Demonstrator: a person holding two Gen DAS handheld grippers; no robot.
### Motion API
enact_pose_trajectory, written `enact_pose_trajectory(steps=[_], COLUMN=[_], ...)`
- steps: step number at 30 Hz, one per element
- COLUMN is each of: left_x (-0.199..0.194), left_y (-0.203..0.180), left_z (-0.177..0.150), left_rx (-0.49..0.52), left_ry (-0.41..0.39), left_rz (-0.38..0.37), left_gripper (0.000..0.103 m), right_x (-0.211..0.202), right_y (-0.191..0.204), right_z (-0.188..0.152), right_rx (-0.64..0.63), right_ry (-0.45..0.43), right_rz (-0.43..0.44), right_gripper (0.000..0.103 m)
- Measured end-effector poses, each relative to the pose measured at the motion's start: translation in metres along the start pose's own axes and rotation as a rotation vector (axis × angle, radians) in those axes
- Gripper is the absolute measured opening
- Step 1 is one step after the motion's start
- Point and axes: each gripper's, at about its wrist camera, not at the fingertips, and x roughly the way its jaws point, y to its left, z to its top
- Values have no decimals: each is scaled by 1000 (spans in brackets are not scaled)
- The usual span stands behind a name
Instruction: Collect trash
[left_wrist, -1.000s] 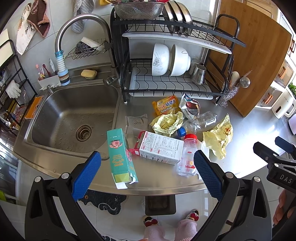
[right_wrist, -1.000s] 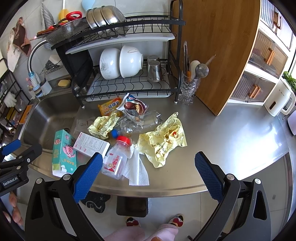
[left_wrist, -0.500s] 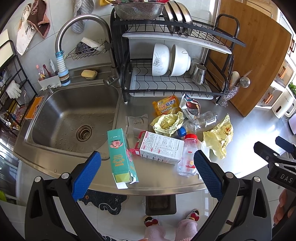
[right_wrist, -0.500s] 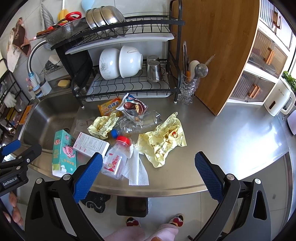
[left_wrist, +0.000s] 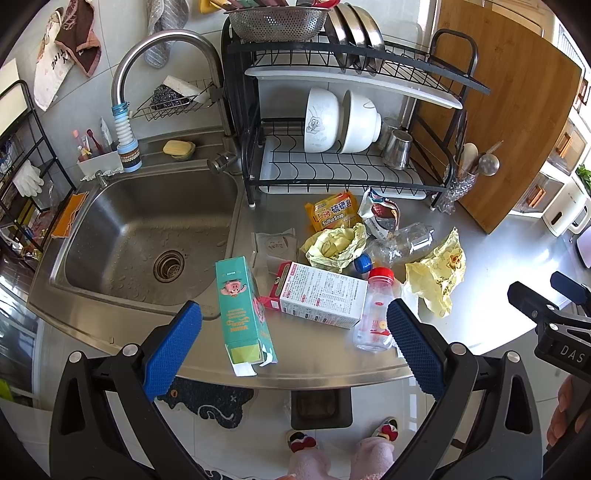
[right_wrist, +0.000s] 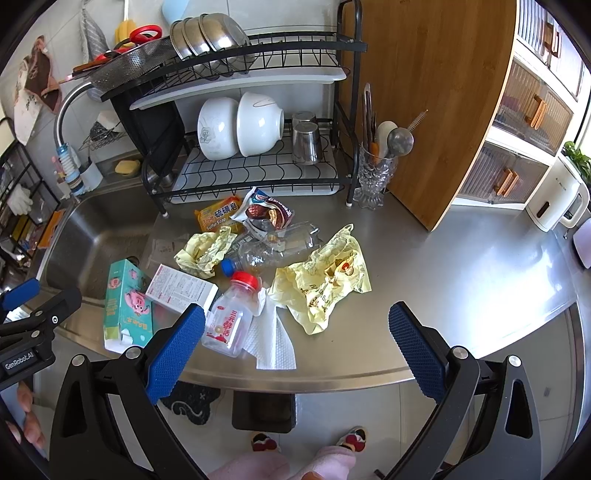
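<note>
hovering wide open and empty, left claw (left_wrist: 293, 341) and right claw (right_wrist: 295, 341) face the littered counter (right_wrist: 461, 277).

Home kitchen: sink (left_wrist: 140, 236), dish rack (left_wrist: 332, 122)

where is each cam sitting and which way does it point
Left wrist: on the left gripper, held off the counter edge, facing the sink and teal carton; open jaws, slippers, right gripper at right.
Right wrist: on the right gripper, facing the yellow wrapper and cutting board; open jaws, left gripper at left.
Both show the red-capped bottle and dish rack.
</note>
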Motion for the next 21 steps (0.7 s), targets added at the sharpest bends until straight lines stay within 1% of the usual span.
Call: enact_pose_trajectory(steps=[4,8,12,15,18,21], left_x=[1,3,9,18,32,50], left_y=[3,10,17,22,36,54], left_z=[0,-1,0,0,2,3], left_rx=[-6,-19,-43,-45,-82,-125], left_ry=[0,3,2,7,31,63], left_rz=[5,10,-3,-3,-16,-15], left_gripper=[95,95,95,95,95,95], right_x=[2,2,6,18,33,51], right_y=[-3,-12,-18,-21,-33,-46], right_z=[0,2,6,13,18,19], right_rx=[16,43,63,55,82,120], right_ry=[0,-7,0,24,46,72], right_rz=[0,29,82,81,76,93], right_gripper=[100,100,100,100,100,100])
